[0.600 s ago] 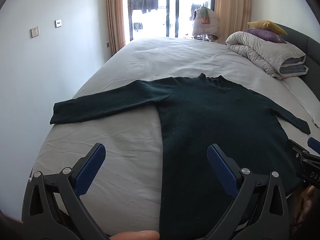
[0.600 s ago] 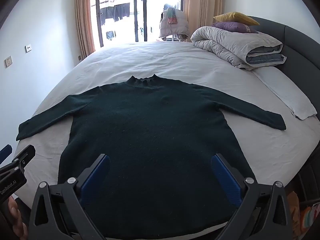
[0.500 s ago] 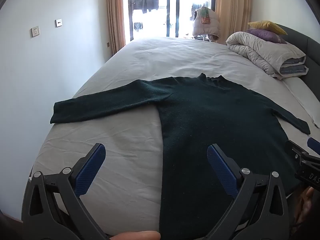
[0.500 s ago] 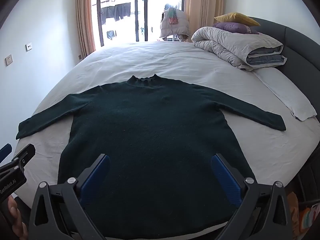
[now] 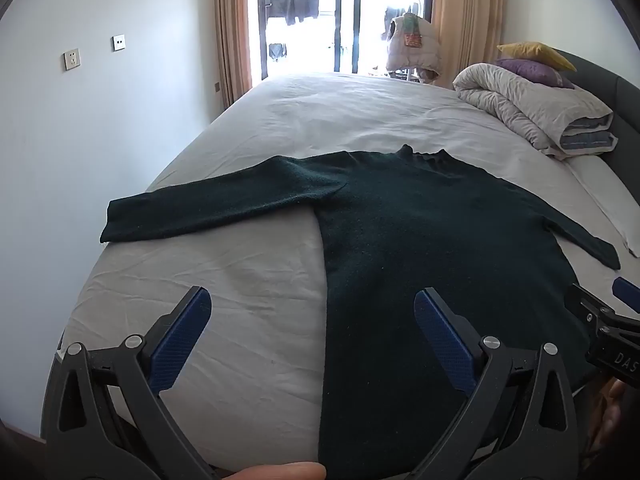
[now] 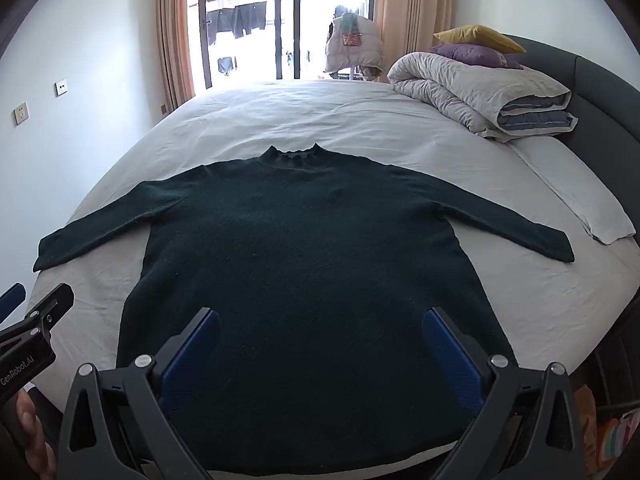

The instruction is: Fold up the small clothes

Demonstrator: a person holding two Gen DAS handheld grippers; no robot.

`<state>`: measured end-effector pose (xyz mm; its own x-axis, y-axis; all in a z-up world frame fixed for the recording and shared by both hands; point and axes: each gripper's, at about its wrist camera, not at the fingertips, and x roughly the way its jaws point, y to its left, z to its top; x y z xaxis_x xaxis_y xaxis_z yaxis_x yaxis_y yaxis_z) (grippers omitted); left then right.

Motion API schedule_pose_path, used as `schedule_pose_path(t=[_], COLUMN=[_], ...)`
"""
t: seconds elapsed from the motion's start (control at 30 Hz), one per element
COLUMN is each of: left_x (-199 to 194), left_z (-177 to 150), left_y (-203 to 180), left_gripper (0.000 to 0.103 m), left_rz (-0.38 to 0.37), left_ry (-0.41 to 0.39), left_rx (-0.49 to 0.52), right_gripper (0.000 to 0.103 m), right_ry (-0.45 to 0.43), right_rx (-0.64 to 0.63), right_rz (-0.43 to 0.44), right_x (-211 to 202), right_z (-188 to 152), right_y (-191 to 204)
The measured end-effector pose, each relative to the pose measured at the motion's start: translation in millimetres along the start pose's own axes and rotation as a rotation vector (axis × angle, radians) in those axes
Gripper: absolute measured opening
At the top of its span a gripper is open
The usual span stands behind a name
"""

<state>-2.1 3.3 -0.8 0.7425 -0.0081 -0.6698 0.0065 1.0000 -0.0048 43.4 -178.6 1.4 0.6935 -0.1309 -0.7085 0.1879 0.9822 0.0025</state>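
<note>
A dark green long-sleeved sweater (image 6: 304,256) lies flat on the bed, collar away from me, both sleeves spread out to the sides. It also shows in the left wrist view (image 5: 420,248). My left gripper (image 5: 312,308) is open and empty, held above the sweater's lower left edge and the bare sheet. My right gripper (image 6: 320,328) is open and empty, held above the sweater's hem. Each gripper shows at the edge of the other's view.
The bed (image 6: 360,120) has a white sheet. A rolled grey duvet (image 6: 480,92) with purple and yellow pillows lies at the far right by the dark headboard (image 6: 600,96). A white pillow (image 6: 572,188) lies at the right. A wall stands to the left.
</note>
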Motion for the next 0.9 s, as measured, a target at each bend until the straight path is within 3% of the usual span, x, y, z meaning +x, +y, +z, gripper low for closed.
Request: schedule_pose_path(t=[0.9], left_x=[0.7], left_z=[-6.3], left_y=[3.5], left_gripper=[0.103], left_rz=[-0.004], left_ry=[0.003], left_rx=[-0.006], right_gripper=[0.103], right_ry=[0.006], right_rx=[-0.002], right_rz=[0.002], right_x=[1.5], right_z=[-3.8], right_y=[4.5])
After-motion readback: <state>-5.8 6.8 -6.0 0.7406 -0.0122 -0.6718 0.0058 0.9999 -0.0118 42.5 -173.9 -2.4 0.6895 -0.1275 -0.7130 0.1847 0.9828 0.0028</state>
